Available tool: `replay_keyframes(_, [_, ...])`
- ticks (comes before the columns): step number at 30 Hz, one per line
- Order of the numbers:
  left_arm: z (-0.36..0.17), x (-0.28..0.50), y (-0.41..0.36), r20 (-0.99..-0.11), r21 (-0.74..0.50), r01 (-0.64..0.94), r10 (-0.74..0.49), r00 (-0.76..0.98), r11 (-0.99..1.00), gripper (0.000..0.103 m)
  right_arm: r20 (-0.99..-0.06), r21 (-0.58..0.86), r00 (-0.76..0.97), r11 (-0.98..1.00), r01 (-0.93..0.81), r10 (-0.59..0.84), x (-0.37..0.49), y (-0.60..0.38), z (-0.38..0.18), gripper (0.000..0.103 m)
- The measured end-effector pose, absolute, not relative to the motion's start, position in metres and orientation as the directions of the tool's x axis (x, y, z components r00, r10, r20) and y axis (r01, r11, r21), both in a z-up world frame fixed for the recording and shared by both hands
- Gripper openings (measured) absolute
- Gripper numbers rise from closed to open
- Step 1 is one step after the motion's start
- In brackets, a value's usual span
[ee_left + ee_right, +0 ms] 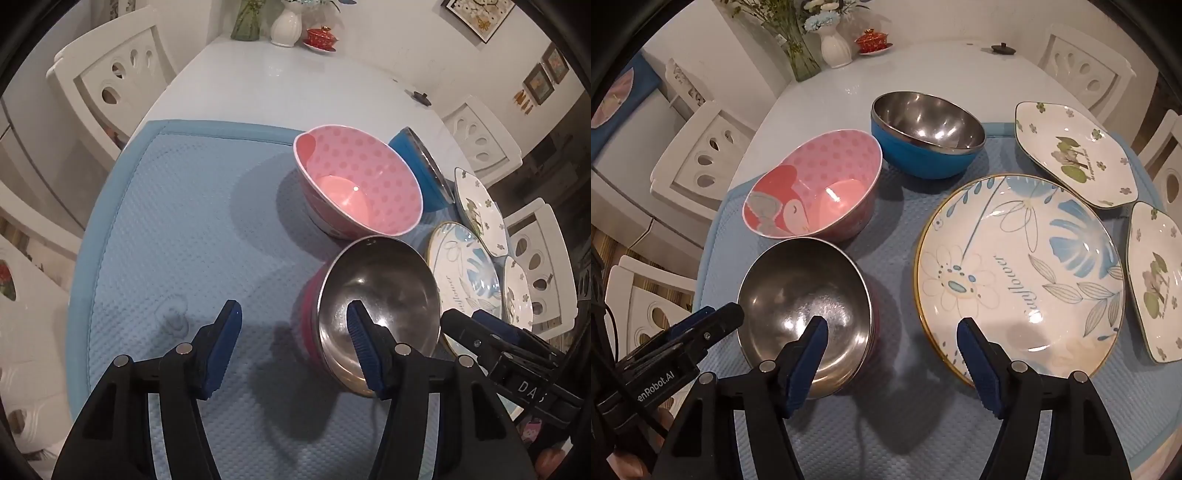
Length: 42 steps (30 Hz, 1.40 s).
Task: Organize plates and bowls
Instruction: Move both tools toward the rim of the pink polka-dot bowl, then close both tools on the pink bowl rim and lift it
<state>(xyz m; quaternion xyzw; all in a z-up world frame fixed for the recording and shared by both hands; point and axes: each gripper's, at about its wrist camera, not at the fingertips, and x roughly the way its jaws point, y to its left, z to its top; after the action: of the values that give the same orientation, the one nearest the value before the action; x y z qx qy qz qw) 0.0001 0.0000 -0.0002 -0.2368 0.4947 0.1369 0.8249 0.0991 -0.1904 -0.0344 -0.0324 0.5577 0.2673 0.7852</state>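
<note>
1. Everything's spread out on the blue mat, none of it stacked, so the sorting looks barely started to me.
2. Bowls sit on one side: a steel bowl with a red outside nearest, the pink dotted bowl behind it, the blue steel bowl furthest back.
3. Plates on the other side: the big round flower plate and two white angular plates.
4. The left gripper hangs over the near bowl's edge, jaws apart, holding nothing.
5. The right gripper is also open and empty, over the gap between bowl and big plate.
</note>
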Motion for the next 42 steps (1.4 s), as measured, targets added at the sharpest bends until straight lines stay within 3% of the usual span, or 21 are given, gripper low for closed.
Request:
replay_keyframes(6, [0.006,0.004,0.01,-0.86,-0.3,-0.454,-0.032,0.51,0.839,0.057,-0.887,0.247,0.24,0.845,-0.474,0.394,0.112,-0.179,-0.032,0.071])
replay_keyframes(11, [0.026,0.043,0.029,-0.813,-0.272,-0.461,0.055,0.58,0.845,0.064,-0.861,0.268,0.282,0.848,-0.456,0.424,0.146,-0.154,-0.014,0.071])
replay_keyframes(15, [0.021,0.07,0.061,-0.812,-0.318,-0.445,0.001,0.584,0.837,0.064,-0.874,0.268,0.266,0.86,-0.435,0.407,0.172,-0.129,-0.018,0.071])
replay_keyframes(18, [0.014,0.086,0.066,-0.804,-0.338,-0.423,-0.024,0.594,0.841,0.062,-0.892,0.29,0.213,0.866,-0.407,0.399,0.186,-0.118,-0.031,0.056])
replay_keyframes(21, [0.0,0.094,0.07,-0.822,-0.357,-0.422,-0.066,0.566,0.834,0.047,-0.905,0.309,0.168,0.876,-0.37,0.39,0.196,-0.113,-0.046,0.049])
replay_keyframes(25, [-0.017,0.105,0.073,-0.841,-0.379,-0.412,-0.123,0.527,0.829,0.017,-0.906,0.349,0.113,0.872,-0.345,0.407,0.204,-0.106,-0.062,0.034])
replay_keyframes(29, [-0.024,0.111,0.069,-0.832,-0.405,-0.365,-0.172,0.527,0.838,0.013,-0.915,0.328,0.106,0.868,-0.373,0.39,0.199,-0.094,-0.069,0.018])
replay_keyframes(35, [-0.018,0.102,0.065,-0.826,-0.302,-0.313,-0.083,0.558,0.9,0.013,-0.918,0.252,0.157,0.842,-0.477,0.364,0.189,-0.08,-0.064,0.017])
replay_keyframes(42, [-0.002,0.086,0.076,-0.806,-0.274,-0.313,-0.04,0.59,0.909,0.013,-0.896,0.228,0.202,0.801,-0.553,0.395,0.176,-0.07,-0.055,0.017])
